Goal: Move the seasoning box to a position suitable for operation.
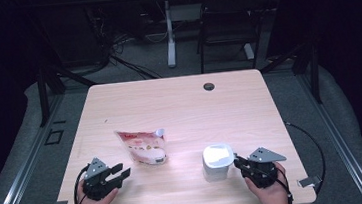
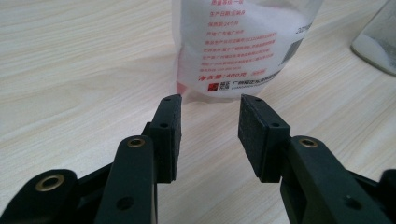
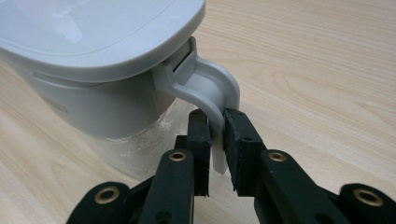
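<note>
A white pouch with red print (image 1: 143,146) (image 2: 243,46) lies flat on the wooden table (image 1: 179,107). My left gripper (image 1: 120,172) (image 2: 209,100) is open, its tips just short of the pouch's bottom edge, touching nothing. A white lidded container (image 1: 218,161) (image 3: 93,56) stands at the front right. My right gripper (image 1: 237,161) (image 3: 215,116) is shut on the container's side latch (image 3: 212,93), a curved white tab hanging from the lid.
A round cable hole (image 1: 209,86) sits near the table's far edge. A black chair (image 1: 227,27) and a desk leg (image 1: 169,33) stand beyond the table. A corner of the container (image 2: 376,42) is at the right of the left gripper view.
</note>
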`<move>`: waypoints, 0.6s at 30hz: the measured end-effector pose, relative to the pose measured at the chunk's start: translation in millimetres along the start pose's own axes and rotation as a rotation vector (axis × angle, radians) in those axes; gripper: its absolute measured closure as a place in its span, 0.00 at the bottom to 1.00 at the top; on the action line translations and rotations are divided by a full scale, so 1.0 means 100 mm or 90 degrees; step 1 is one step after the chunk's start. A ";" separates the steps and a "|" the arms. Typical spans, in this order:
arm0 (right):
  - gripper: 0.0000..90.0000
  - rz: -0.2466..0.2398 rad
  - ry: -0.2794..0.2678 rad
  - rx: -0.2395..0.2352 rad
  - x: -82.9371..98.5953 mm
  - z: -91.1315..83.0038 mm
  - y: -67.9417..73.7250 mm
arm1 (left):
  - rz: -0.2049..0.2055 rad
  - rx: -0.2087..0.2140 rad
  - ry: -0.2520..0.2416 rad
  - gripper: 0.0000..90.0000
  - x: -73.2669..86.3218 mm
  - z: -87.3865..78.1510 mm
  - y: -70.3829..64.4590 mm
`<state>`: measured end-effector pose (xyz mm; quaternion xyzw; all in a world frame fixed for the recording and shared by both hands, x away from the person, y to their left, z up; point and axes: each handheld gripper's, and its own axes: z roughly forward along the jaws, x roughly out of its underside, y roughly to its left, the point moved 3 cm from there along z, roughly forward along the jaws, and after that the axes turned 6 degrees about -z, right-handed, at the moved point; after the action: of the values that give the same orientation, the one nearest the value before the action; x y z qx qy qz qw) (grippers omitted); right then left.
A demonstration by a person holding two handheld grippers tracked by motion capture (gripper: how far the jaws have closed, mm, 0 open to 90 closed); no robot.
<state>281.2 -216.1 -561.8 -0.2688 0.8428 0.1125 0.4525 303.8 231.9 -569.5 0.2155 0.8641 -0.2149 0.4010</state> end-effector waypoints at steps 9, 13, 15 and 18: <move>0.84 -0.013 -0.011 -0.009 0.01 -0.09 0.06 | 0.010 0.010 0.007 0.67 -0.02 0.03 -0.03; 0.82 -0.017 -0.028 -0.019 -0.02 -0.16 0.04 | 0.008 0.015 0.011 0.67 -0.03 0.03 -0.05; 0.83 -0.013 -0.032 -0.022 -0.02 -0.19 0.02 | 0.009 0.014 0.012 0.68 -0.03 0.03 -0.05; 0.83 0.002 -0.047 -0.029 -0.06 -0.27 0.01 | 0.010 0.014 0.013 0.68 -0.03 0.03 -0.05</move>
<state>264.5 -224.7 -542.1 -0.2733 0.8233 0.1423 0.4766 304.7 225.7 -568.2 0.2286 0.8639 -0.2195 0.3914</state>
